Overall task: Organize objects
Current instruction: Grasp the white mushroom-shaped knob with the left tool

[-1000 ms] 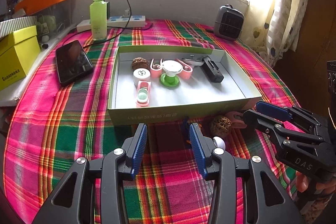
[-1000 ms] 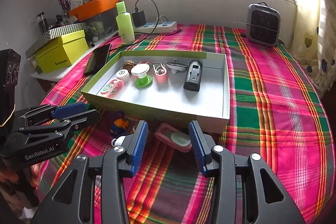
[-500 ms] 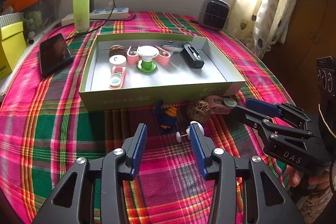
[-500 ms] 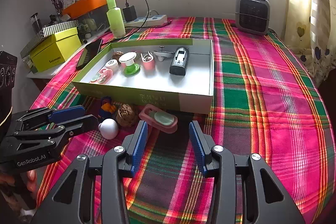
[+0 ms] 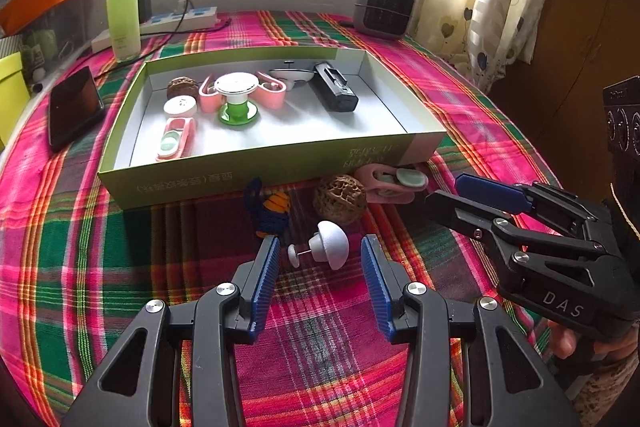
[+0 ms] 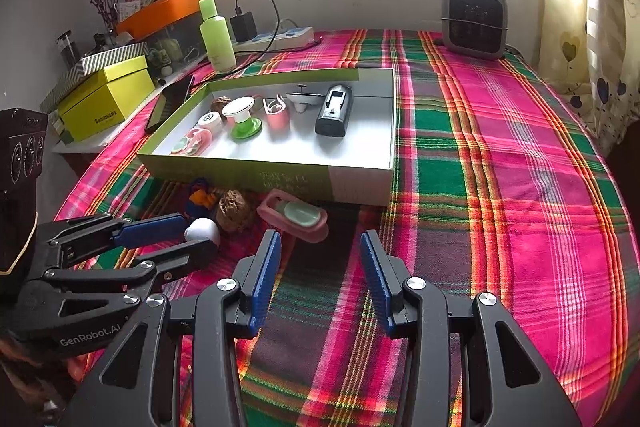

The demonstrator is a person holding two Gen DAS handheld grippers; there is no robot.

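A green open box (image 5: 224,183) (image 6: 362,183) on the plaid cloth holds several small items, among them a black device (image 5: 335,91) and a green-and-white spool (image 5: 236,99). In front of it lie a white mushroom-shaped knob (image 5: 329,245) (image 6: 203,229), a walnut (image 5: 340,199) (image 6: 233,210), a blue-orange toy (image 5: 270,209) and a pink case (image 5: 394,181) (image 6: 298,215). My left gripper (image 5: 318,257) (image 6: 182,237) is open, its fingers on either side of the white knob. My right gripper (image 6: 320,251) (image 5: 450,189) is open and empty, just short of the pink case.
A black phone (image 5: 74,107) lies left of the box. A green bottle (image 5: 123,13), a power strip (image 5: 176,23) and a small heater (image 5: 383,5) stand at the back. Yellow boxes (image 6: 106,97) sit at the far left. Bare plaid cloth (image 6: 500,167) stretches to the right.
Both grippers pulled back from the box front, then the left came forward and lower around the white knob. The loose items in front of the box came into full view.
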